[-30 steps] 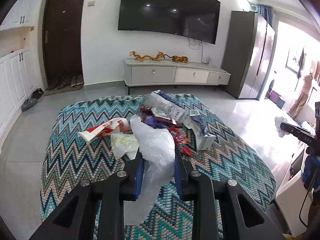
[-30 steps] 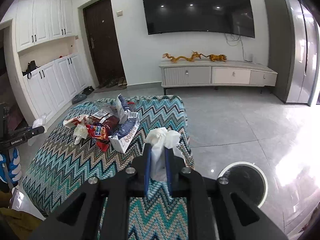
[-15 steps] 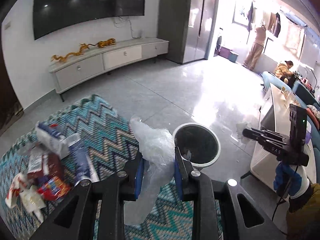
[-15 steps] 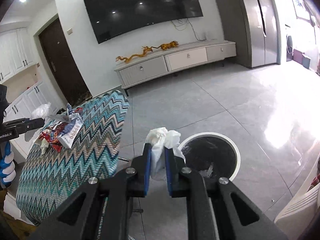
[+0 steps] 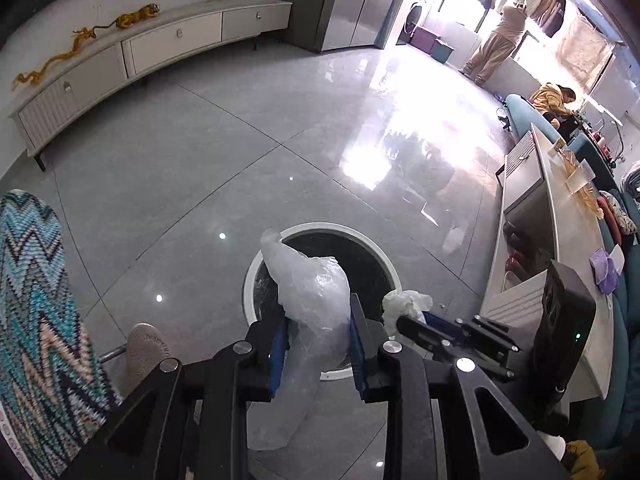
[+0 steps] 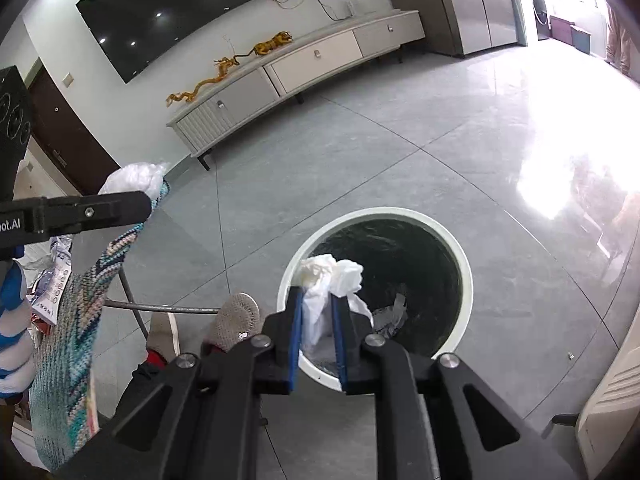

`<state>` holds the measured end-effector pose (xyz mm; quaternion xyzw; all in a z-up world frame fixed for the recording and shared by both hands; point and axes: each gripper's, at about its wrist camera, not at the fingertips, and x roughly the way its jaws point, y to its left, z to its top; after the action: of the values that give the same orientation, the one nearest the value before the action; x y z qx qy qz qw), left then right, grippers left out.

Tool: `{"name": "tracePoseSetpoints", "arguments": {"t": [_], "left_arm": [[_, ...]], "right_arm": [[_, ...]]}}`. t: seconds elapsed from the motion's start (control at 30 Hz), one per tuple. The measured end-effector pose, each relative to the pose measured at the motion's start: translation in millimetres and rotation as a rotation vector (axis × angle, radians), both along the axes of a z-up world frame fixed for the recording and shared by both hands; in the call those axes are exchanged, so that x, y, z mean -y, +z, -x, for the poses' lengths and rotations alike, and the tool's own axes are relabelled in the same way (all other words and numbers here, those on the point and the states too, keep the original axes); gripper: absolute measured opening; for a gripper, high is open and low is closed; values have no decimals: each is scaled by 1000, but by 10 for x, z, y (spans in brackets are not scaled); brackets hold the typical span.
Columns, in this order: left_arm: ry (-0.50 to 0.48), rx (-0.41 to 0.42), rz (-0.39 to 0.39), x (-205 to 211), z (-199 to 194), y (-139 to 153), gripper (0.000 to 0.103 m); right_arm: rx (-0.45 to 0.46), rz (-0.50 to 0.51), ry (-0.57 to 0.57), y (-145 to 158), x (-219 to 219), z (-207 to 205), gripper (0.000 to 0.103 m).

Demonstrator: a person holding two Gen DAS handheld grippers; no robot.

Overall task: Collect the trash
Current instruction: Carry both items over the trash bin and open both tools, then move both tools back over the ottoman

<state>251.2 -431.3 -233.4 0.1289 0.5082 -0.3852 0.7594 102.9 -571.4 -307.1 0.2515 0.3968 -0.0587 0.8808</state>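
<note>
Left tongs (image 5: 316,344) pinching plastic bag (image 5: 316,292), right tongs (image 6: 318,332) pinching tissue (image 6: 330,276), jaws just easing apart, both hovering over bin (image 6: 460,256); light trash risking drifting outside rim

Both wrist cameras looked steeply down along their fingers, close above the shared round bin (image 5: 320,276) (image 6: 384,280) on the floor (image 5: 200,160).

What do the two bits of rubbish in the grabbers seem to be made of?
The left gripper's wad looks like thin clear plastic film: see-through, crinkled, glossy. The right gripper's wad looks like soft white tissue paper: matte, opaque, crumpled, though it could be thin plastic.
</note>
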Motion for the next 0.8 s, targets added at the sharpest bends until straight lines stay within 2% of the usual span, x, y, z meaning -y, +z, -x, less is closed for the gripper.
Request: {"name": "tracePoseSetpoints", "arguments": {"t": [0.23, 0.3, 0.37, 0.43, 0.5, 0.63, 0.8], "left_arm": [[41, -80, 12, 309, -220, -322, 28], [55, -103, 24, 341, -290, -368, 34], [64, -120, 40, 359, -339, -391, 50], [71, -121, 49, 392, -344, -400, 60], [68, -115, 51, 434, -324, -398, 60], [60, -81, 64, 418, -251, -295, 60], [66, 18, 78, 317, -95, -37, 60]], "right_arm": [[-53, -33, -19, -311, 150, -260, 16], [-77, -29, -27, -387, 206, -322, 17], [-96, -30, -25, -444, 227, -379, 19], [-115, -20, -28, -489, 238, -422, 33], [-121, -21, -31, -506, 247, -455, 38], [-121, -23, -40, -496, 277, -443, 38], [-114, -4, -48, -387, 258, -364, 38]]}}
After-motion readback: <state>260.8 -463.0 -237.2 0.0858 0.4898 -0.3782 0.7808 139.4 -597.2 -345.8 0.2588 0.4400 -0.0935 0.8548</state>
